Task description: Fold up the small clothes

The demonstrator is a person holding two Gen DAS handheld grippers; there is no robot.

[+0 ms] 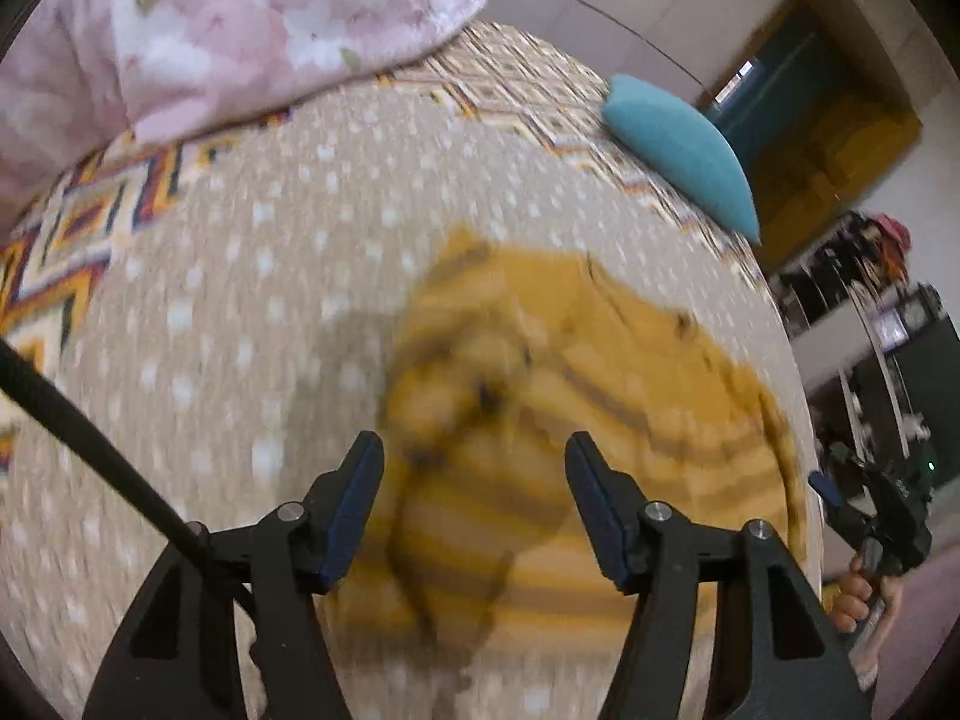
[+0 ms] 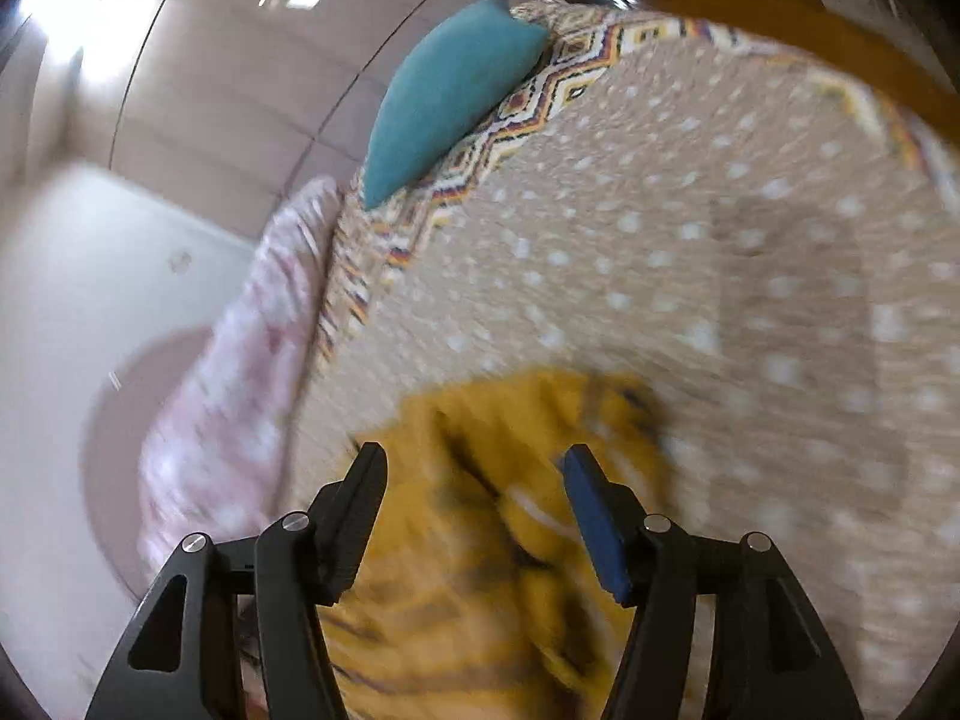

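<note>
While blurred: small mustard-yellow knit garment with dark stripes point(image 1: 576, 420), crumpled, near right on beige dotted bedspread point(image 1: 240, 300). Likely soft, light, limp; best pinched at hem corners. Left gripper point(image 1: 474, 456), right gripper point(image 2: 474, 468) wide, empty.

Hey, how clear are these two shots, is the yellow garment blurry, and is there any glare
Left wrist view: the yellow garment is smeared by motion blur, while the left gripper stays sharp. Right wrist view: the garment and dotted cover are blurred too, the right gripper crisp, with glare on the shiny wall at upper left. Both show fisheye bending.
</note>
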